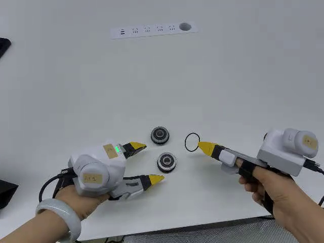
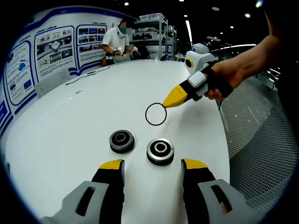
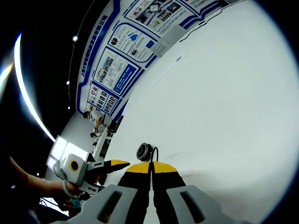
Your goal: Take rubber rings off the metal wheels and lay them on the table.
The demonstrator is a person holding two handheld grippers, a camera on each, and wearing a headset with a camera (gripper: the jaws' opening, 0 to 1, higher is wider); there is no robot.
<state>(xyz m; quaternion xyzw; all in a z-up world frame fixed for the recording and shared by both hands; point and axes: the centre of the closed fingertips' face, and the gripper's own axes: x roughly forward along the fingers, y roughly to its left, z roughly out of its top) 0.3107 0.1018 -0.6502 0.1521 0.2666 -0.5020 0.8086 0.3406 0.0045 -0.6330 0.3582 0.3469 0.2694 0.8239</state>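
Note:
Two metal wheels sit mid-table: the far one (image 1: 160, 134) (image 2: 122, 141) (image 3: 144, 151) has a dark rim, the near one (image 1: 167, 162) (image 2: 160, 151) a silvery rim. A thin black rubber ring (image 1: 192, 142) (image 2: 156, 114) (image 3: 154, 153) hangs pinched by its edge in my right gripper (image 1: 201, 146) (image 2: 167, 103) (image 3: 151, 164), which is shut on it just right of the wheels. My left gripper (image 1: 145, 163) (image 2: 153, 165) stands open left of the near wheel, which lies just ahead of its yellow tips, with nothing between them.
A white power strip (image 1: 152, 29) with a round hole (image 1: 185, 26) beside it is set into the table at the back. The table's front edge (image 1: 202, 225) runs close below the grippers. A dark object (image 1: 6, 192) lies at the left edge. People stand far behind (image 2: 114, 39).

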